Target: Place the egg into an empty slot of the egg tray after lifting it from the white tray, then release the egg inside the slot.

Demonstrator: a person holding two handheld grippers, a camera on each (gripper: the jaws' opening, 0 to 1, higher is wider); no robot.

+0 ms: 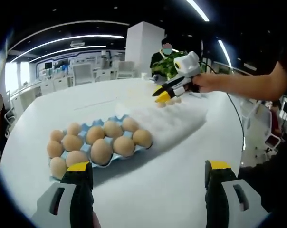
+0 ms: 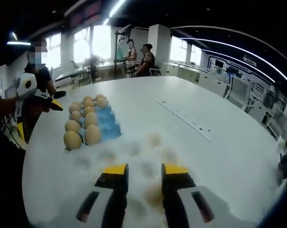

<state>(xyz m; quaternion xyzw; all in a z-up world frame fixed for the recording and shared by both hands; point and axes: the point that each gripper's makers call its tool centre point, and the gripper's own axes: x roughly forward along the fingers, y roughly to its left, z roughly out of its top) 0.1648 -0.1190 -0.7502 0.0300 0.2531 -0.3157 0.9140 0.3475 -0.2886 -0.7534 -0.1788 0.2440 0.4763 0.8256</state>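
- The right gripper point(image 2: 145, 172) is held low over the white tray point(image 2: 86, 173), jaws narrowly parted with nothing pinched, lined up on an egg point(image 2: 153, 194) at 6 o'clock (blurred).
- The left gripper point(image 1: 148, 172) is kept spread and idle, clear of the egg tray point(image 1: 116, 118).
- Blue slots point(image 2: 110, 126) lie bare, ready for the egg.

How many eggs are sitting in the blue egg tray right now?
12, as far as the left gripper view shows: the eggs sit packed together in rows across the blue egg tray, beside the white tray. The picture is soft, so nearer eggs may hide others.
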